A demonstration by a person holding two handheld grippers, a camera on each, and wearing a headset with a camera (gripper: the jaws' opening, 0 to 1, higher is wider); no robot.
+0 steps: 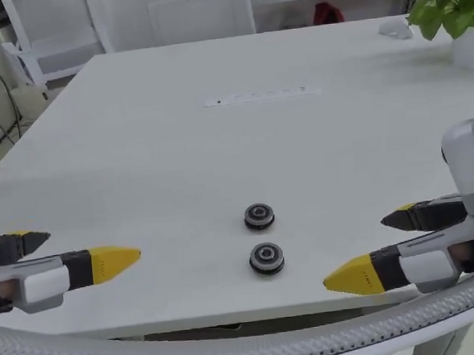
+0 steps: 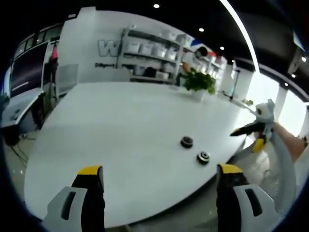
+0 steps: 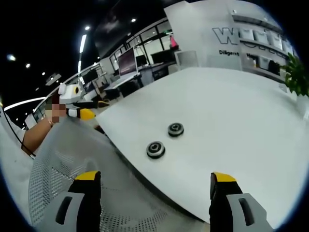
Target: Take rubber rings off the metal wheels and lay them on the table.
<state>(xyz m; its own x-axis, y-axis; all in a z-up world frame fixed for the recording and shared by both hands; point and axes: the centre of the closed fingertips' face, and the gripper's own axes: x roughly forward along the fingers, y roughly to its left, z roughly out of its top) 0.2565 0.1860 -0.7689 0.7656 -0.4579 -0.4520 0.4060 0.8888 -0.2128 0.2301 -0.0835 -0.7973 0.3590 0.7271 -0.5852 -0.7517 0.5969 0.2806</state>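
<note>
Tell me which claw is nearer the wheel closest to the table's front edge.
Right. The right claw hangs open just right of that wheel; the left claw sits farther off to its left.

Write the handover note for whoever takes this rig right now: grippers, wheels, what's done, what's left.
Left hand-held gripper: open, empty, over the table's near left edge.
Right hand-held gripper: open, empty, at the near right edge.
Far wheel and near wheel lie flat between the grippers, close together and apart from both.
Done: nothing; the dark rubber rings appear to be still on both wheels.
Left: pull both rings off and lay them on the table.
</note>
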